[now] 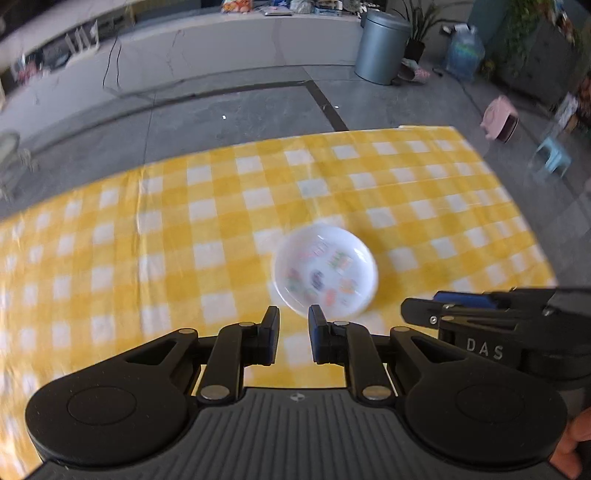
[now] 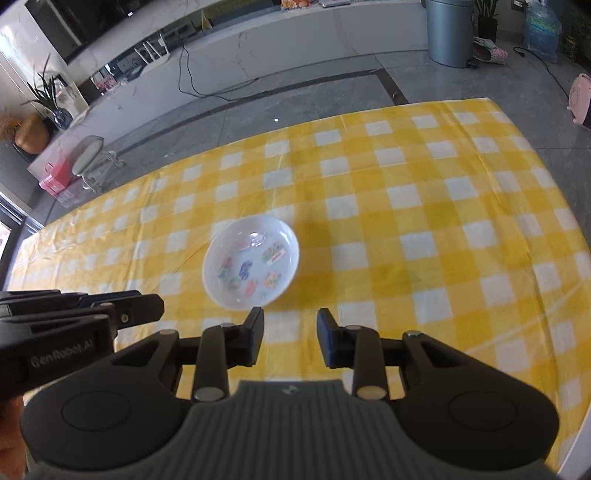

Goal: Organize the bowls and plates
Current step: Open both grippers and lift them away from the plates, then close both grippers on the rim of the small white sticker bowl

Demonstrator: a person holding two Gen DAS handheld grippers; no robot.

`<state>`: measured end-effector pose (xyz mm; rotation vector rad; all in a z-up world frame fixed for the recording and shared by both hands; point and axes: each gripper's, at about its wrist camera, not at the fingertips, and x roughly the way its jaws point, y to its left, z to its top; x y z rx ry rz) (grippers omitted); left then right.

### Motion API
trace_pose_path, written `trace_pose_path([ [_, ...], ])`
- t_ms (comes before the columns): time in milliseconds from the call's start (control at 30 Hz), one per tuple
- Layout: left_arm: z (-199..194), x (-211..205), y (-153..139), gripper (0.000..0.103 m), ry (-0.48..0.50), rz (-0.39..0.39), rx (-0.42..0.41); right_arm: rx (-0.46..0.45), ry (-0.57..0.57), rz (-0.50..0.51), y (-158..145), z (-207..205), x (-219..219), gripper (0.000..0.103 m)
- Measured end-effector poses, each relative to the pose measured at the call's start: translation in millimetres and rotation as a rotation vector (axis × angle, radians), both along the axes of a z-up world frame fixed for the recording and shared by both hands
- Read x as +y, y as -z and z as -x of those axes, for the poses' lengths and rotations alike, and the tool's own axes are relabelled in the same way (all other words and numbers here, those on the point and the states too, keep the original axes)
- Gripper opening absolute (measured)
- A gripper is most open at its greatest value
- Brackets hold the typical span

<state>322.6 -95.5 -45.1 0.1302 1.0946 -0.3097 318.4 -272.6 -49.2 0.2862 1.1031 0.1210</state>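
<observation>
A small white dish with coloured pictures inside sits on the yellow checked tablecloth. It also shows in the right wrist view. My left gripper is open and empty, just short of the dish's near rim. My right gripper is open and empty, just behind the dish and slightly to its right. The right gripper also shows at the right edge of the left wrist view. The left gripper also shows at the left edge of the right wrist view.
The table's far edge and right edge drop to a grey tiled floor. A grey bin, a pink stool and a blue stool stand on the floor beyond.
</observation>
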Motion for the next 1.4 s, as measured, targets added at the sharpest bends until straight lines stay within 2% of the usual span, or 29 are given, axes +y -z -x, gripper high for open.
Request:
trace_pose_path([
  [67,-12.9,1.9,11.4,0.019,0.000,-0.010,0.019,0.012,0.006,0.003,6.1,-14.9,2.8,0.031],
  [200,-35.4,13.2,31.9,0.019,-0.061,0.047,0.077,0.036,0.016,-0.007,18.6,-36.7,6.2,0.029],
  [300,-46.9,20.7,44.9,0.019,-0.118,0.061,0.103,0.046,0.031,-0.012,26.1,-47.8,7.3,0.024],
  [400,-54.4,29.3,51.0,0.019,-0.150,0.109,0.131,0.052,0.038,-0.014,32.6,-54.8,7.0,0.020],
  [500,-57.1,30.9,51.9,0.019,-0.152,0.132,0.130,0.061,0.046,-0.022,37.9,-58.4,5.8,0.015],
  [767,-56.2,17.3,57.7,0.019,-0.121,0.107,0.125,0.063,0.046,-0.027,44.2,-61.0,8.5,0.007],
  [833,-56.0,17.1,59.7,0.017,-0.123,0.107,0.132,0.067,0.056,-0.039,48.0,-59.7,6.6,0.004],
  [867,-56.5,16.7,60.4,0.011,-0.124,0.110,0.136,0.067,0.059,-0.046,49.5,-58.9,5.8,0.003],
  [1067,-53.4,18.3,55.8,0.009,-0.121,0.115,0.151,0.062,0.076,-0.070,48.8,-54.0,2.7,0.001],
  [1267,-34.3,23.4,35.0,0.007,-0.140,0.145,0.156,0.064,0.079,-0.078,31.9,-38.6,2.1,0.001],
  [1400,-8.3,19.8,17.3,0.007,-0.127,0.111,0.179,0.069,0.085,-0.103,16.5,-16.9,-1.5,0.000],
])
